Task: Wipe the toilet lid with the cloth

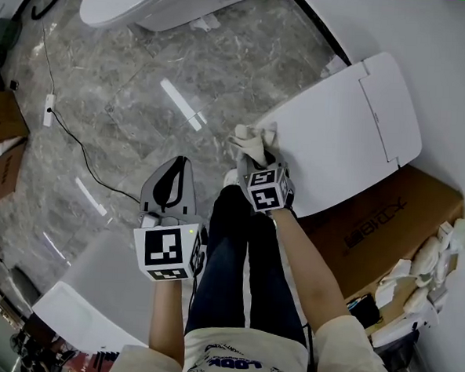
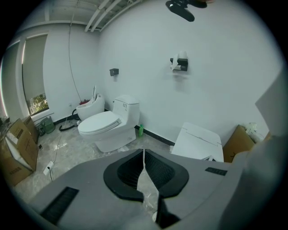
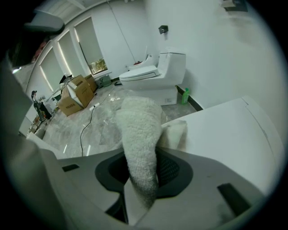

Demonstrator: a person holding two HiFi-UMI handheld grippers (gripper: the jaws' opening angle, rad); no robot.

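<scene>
— Starting with the right gripper (image 3: 141, 170). Closed or apart?

— Closed, pinching the cloth (image 3: 137, 130): a pale, fluffy roll standing up out of the jaws.

— And where, relative to the toilet lid (image 3: 225, 130)?

— Right at its front edge, with one fold draped against the white surface. Same story from the head view: bunched at the lid's near corner, just ahead of the marker cube (image 1: 265, 189).

— Moving on to the left gripper (image 2: 144, 164).

— Shut as well, pads pressed together with only a thin slit between them, gripping nothing. Held out over the marble floor (image 1: 144, 97), well apart from the lid and to the left of the person's legs (image 1: 236, 252).

— Lid up or down?

— Down, lying flat and closed.

— Anything beside it?

— A cardboard box (image 1: 387, 222) just beside, on the wall side. Farther off, a second toilet (image 2: 108, 123) against the wall, with a green bottle (image 2: 140, 130) next to its base. Also a cable (image 1: 70, 136) trailing across the floor to a power strip (image 1: 49, 109), and more cartons (image 1: 0, 128) at the left edge.
</scene>
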